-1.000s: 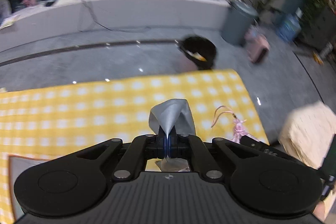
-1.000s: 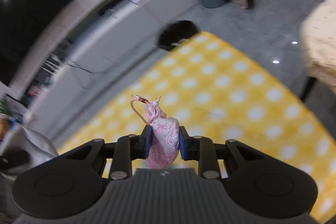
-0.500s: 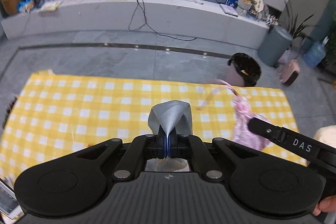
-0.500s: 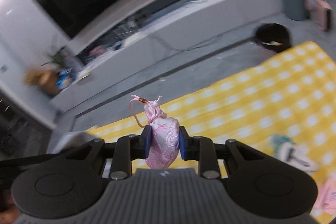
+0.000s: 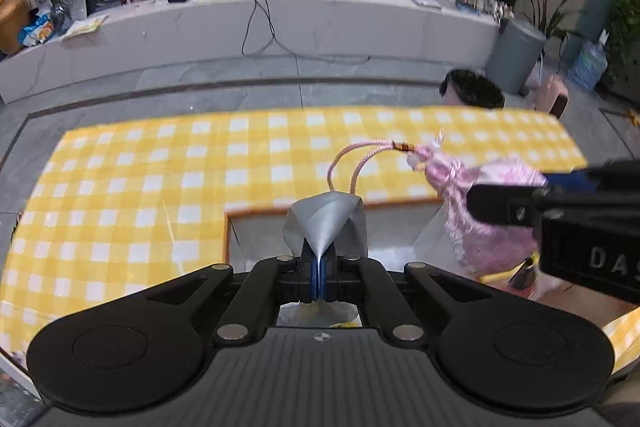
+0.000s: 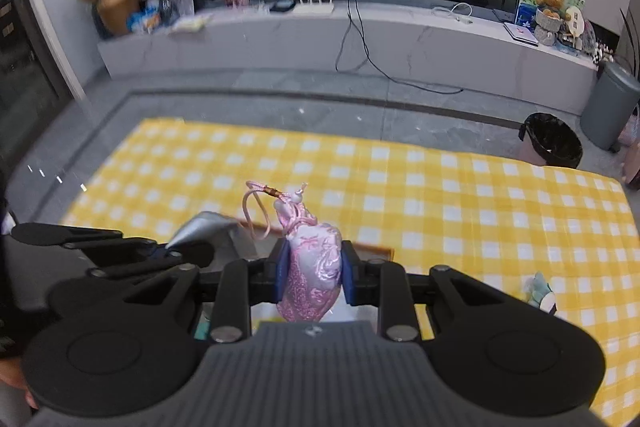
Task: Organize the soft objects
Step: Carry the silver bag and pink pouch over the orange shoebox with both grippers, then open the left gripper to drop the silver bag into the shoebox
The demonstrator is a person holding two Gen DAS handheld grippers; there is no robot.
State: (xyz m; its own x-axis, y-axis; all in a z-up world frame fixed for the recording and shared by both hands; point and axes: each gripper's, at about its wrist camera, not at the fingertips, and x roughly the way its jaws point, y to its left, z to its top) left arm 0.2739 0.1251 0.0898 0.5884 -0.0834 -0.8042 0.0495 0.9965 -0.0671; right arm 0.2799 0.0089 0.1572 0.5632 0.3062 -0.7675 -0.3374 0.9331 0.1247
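Yellow-checked tablecloth (image 6: 440, 187) over table, TV wall beyond. Left gripper (image 5: 319, 267) clamped on grey cloth (image 5: 326, 219); right gripper (image 6: 313, 275) squeezing pink pouch (image 6: 314, 275). Both above wooden-rimmed tray (image 5: 256, 227), near edge. Black bin (image 6: 552, 139) far right.

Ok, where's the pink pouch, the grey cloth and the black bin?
pink pouch (image 6: 312, 279): right wrist view, on its patterned belly between the pads.
grey cloth (image 5: 326, 219): left wrist view, on the folded peak above the shut jaws.
black bin (image 6: 552, 141): right wrist view, on its dark liner, past the table's far edge.
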